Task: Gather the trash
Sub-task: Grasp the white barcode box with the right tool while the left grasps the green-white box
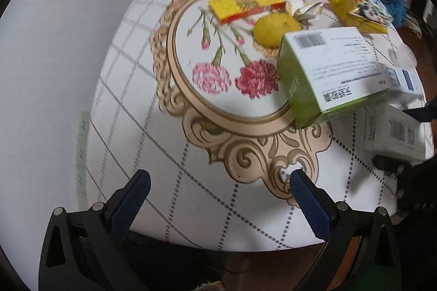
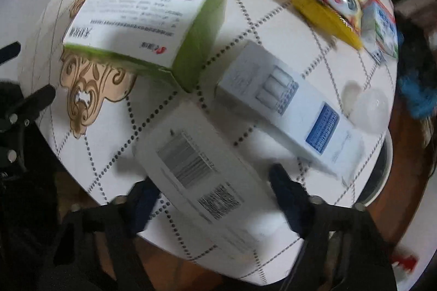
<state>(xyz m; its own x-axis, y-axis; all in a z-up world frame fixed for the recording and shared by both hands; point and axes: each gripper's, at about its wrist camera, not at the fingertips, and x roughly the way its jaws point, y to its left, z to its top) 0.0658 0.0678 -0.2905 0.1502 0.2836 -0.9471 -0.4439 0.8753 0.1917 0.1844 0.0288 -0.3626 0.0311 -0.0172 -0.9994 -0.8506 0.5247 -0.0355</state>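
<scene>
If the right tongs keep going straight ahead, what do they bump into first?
Probably the white barcode box. It already lies between the open right tongs, so they would hit it first. The blue-and-white box lies farther on, though blur makes depth uncertain.

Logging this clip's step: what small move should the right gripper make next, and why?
Probably close the right gripper on the white barcode box: its open fingers already straddle that box at the table's near edge, while the left gripper hangs open over bare cloth.
</scene>
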